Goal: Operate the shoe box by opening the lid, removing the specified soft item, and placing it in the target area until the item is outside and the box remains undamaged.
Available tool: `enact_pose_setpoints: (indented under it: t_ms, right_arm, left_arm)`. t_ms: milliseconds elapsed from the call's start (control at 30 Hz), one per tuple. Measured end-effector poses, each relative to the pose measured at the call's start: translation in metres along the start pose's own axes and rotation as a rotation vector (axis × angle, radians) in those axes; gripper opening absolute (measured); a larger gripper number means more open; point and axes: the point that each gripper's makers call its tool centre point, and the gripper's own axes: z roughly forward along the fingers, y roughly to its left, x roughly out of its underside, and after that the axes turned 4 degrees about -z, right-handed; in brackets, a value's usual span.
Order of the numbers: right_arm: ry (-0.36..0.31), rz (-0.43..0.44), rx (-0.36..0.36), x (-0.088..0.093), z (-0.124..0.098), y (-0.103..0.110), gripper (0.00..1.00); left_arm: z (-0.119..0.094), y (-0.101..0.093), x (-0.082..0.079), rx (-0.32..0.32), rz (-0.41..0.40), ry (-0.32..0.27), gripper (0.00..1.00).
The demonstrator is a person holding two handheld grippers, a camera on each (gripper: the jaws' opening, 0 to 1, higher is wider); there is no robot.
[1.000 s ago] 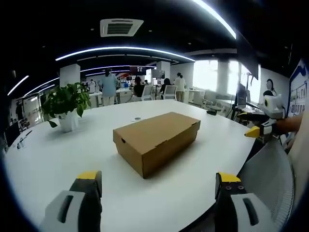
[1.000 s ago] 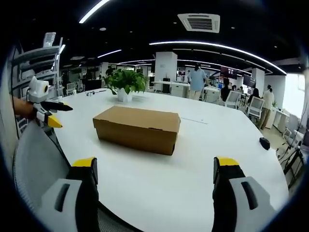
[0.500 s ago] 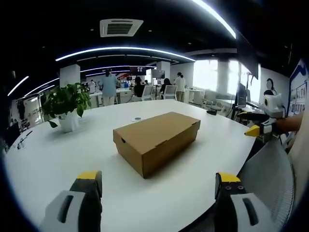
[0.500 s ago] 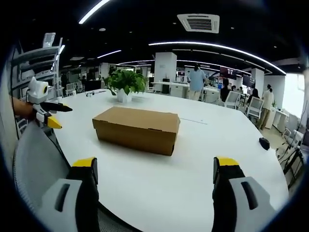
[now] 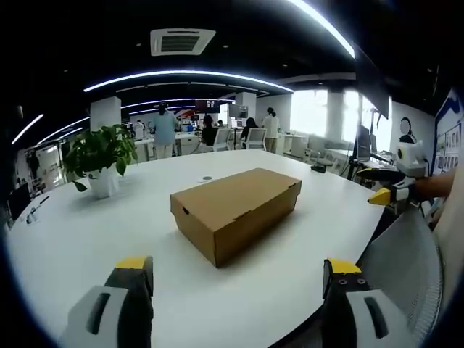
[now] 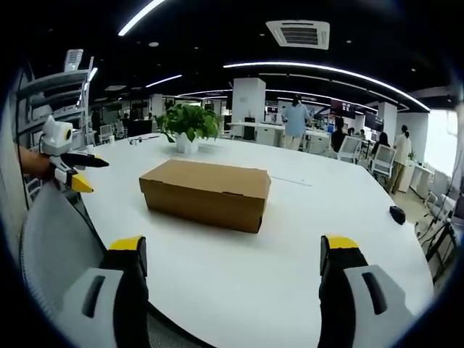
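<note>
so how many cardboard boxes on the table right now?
1. A closed brown shoe box lies mid-table, lid on, beyond both open grippers: left gripper, right gripper. A potted plant stands apart from it, nearer the table's far edge. Nothing hints at a second box.

One shoe box (image 5: 235, 213), one potted plant (image 5: 100, 157).

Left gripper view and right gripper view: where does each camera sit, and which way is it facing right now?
Left gripper view: rides the open left gripper, facing the closed shoe box across the white table; the right gripper enters at right.
Right gripper view: rides the open right gripper, facing the box's long side; the left gripper enters at left.
Shared: box, table, potted plant.
</note>
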Motion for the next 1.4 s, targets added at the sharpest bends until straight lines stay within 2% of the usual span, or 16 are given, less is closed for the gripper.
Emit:
enact_pose_setpoints:
  t_ms: [833,1400]
  right_arm:
    - [0.007,-0.005,0.001,0.0024,-0.0022,-0.0009,0.96]
    - [0.009,-0.023,-0.010,0.0011,-0.0028,0.0004,0.96]
  left_arm:
    - [0.0004,-0.0023,0.0019,0.008,0.021,0.012,1.00]
    - [0.0013,-0.0028,-0.0037,0.012,0.035,0.007,1.00]
